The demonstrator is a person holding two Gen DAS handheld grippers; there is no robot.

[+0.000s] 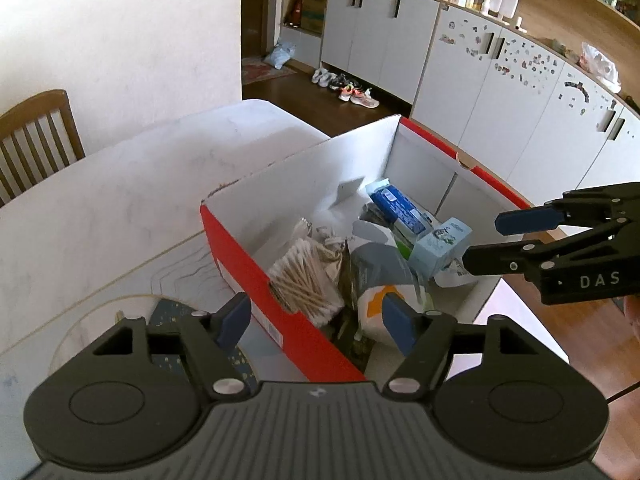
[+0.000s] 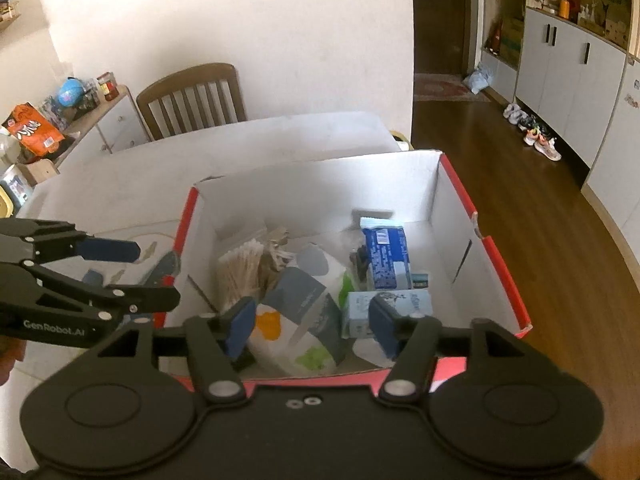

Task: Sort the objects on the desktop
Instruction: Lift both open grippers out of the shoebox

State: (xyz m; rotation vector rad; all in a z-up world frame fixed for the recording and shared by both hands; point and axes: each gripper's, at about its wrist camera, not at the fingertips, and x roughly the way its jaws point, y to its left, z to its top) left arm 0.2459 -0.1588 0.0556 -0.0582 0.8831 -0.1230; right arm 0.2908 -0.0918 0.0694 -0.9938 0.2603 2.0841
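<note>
- Left wrist view: the left gripper (image 1: pixel 316 322) hangs above the near long wall of a red cardboard box (image 1: pixel 256 276) with a white inside, its blue-padded fingers spread wide with nothing between them; one pad is outside the red wall, the other over the contents.
- The box stands on a white table (image 1: pixel 120 184), and its long axis runs away from the camera toward the upper right.
- Inside, close to the near wall, lies a clear pack of cotton swabs (image 1: pixel 306 276) with pale wooden sticks running roughly across the box.
- Beside the swabs is a soft white pouch with grey, orange and green patches (image 1: pixel 376 276).
- Farther in, a blue-and-white carton (image 1: pixel 398 204) lies with its long axis along the box, and a small pale blue box (image 1: pixel 440 246) sits at its near end.
- The right gripper (image 1: pixel 482 240) reaches in from the right, black and angular, its fingers parted and empty, the tips just beside the pale blue box.
- A round, speckled dark plate (image 1: pixel 172 312) lies on the table outside the red wall.
- Right wrist view: the right gripper (image 2: pixel 312 326) hovers over the box's near short wall (image 2: pixel 472 364), fingers wide apart, empty.
- The pouch (image 2: pixel 304 312), swabs (image 2: pixel 240 268), carton (image 2: pixel 386 256) and pale blue box (image 2: pixel 360 312) all lie on the box floor.
- The left gripper (image 2: pixel 158 272) sits at the left, outside the box, fingers apart.
- A slatted wooden chair (image 2: pixel 192 100) stands behind the table (image 2: pixel 240 148).
</note>
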